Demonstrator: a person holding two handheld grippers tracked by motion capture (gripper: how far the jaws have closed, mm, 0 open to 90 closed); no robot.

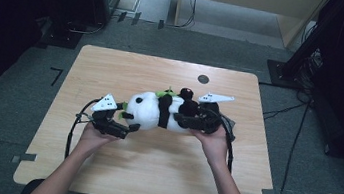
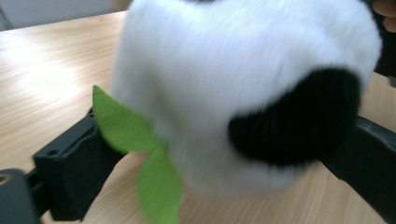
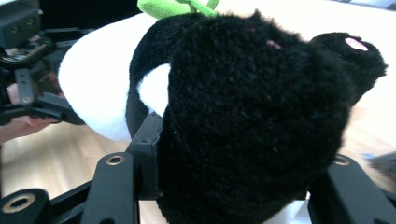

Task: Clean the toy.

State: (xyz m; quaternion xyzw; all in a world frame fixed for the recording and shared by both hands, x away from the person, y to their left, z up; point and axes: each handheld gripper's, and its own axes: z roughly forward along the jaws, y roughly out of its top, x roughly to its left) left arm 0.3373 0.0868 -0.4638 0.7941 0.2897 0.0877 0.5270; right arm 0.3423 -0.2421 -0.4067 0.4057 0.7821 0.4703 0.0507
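A black-and-white plush panda (image 1: 150, 109) lies on its side across the middle of the wooden table (image 1: 150, 170), a green felt leaf (image 1: 164, 94) on it. My left gripper (image 1: 129, 121) is at the panda's head end. In the left gripper view the white head (image 2: 210, 70) and a black ear patch sit between the wide-spread jaws, with the green leaf (image 2: 126, 126) against one jaw; this gripper (image 2: 219, 154) is open. My right gripper (image 1: 184, 121) is shut on the panda's black hind part (image 3: 243, 116), the plush bulging between the jaws of this gripper (image 3: 238, 154).
A small dark round spot (image 1: 203, 79) marks the table's far side. Beyond the table are grey floor, black equipment stands (image 1: 307, 49) with cables at the right, and light wooden furniture (image 1: 253, 2) at the back. The left gripper (image 3: 28, 70) shows in the right gripper view.
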